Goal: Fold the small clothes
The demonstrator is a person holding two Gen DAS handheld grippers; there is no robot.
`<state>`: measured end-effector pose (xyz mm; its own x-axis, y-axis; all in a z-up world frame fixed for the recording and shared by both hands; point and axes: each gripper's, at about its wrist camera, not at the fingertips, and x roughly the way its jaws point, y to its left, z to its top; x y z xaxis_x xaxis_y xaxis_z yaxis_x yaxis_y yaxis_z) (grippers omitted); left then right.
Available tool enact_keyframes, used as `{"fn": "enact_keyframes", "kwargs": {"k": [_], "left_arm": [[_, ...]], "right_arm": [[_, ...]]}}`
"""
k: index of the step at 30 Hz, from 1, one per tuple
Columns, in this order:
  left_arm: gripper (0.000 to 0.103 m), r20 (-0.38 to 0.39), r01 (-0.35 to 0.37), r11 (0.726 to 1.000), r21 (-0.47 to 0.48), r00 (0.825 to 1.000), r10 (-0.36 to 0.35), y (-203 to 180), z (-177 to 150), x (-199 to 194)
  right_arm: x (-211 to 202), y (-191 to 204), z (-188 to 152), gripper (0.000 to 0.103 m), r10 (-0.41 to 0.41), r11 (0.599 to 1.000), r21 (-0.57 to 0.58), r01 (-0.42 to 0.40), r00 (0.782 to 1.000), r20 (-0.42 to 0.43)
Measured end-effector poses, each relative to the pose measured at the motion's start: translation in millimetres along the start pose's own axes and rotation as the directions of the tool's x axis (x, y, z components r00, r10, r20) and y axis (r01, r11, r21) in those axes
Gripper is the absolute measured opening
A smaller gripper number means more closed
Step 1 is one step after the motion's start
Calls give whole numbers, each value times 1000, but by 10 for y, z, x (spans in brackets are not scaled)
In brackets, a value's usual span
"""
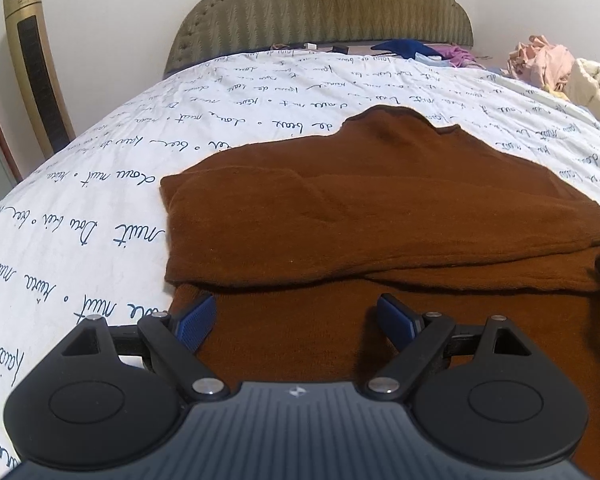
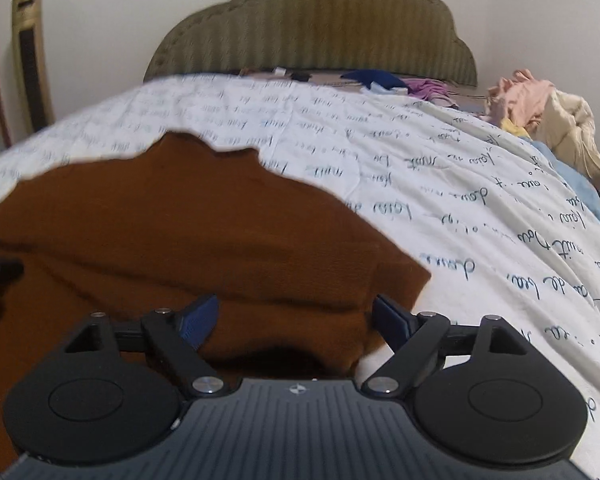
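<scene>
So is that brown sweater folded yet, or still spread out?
Partly folded: the brown sweater has its sleeves laid across its body, but the lower part is still flat on the bedsheet.

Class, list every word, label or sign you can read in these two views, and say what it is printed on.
"nuit": blue script on the white bedsheet, readable repeatedly.
"de": same sheet, near the brown garment.
Remaining script: too distorted or blurred to read reliably.
Gold tower unit: panel marking too small.
Hand-held gripper bodies: a small emblem, no words.

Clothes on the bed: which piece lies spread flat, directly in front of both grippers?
The brown sweater, alone near the grippers. The blue, purple and pink clothes lie crumpled far off by the headboard.
</scene>
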<state>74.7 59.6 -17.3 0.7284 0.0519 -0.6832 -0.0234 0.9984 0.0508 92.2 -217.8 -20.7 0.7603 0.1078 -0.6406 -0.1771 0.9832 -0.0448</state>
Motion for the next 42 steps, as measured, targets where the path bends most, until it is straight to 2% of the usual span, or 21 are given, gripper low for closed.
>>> {"fn": "enact_keyframes", "kwargs": {"k": [4, 10, 15, 28, 42], "left_arm": [[88, -3, 5, 1000, -6, 1000, -5, 48, -66, -54], [88, -7, -2, 1000, -22, 1000, 2, 235, -165, -166], [88, -14, -19, 999, -39, 1000, 18, 391, -233, -221], [88, -37, 19, 998, -56, 999, -21, 606, -423, -346], [89, -28, 55, 998, -30, 998, -56, 725, -563, -443]], "right_arm": [[-23, -14, -155, 86, -50, 999, -8, 50, 998, -30], [-173, -99, -258, 92, -54, 997, 46, 55, 998, -10], [-265, -107, -361, 97, 0, 997, 79, 0, 1000, -6], [-503, -71, -622, 97, 76, 991, 110, -73, 997, -17], [-683, 49, -823, 98, 93, 991, 99, -90, 995, -27]]}}
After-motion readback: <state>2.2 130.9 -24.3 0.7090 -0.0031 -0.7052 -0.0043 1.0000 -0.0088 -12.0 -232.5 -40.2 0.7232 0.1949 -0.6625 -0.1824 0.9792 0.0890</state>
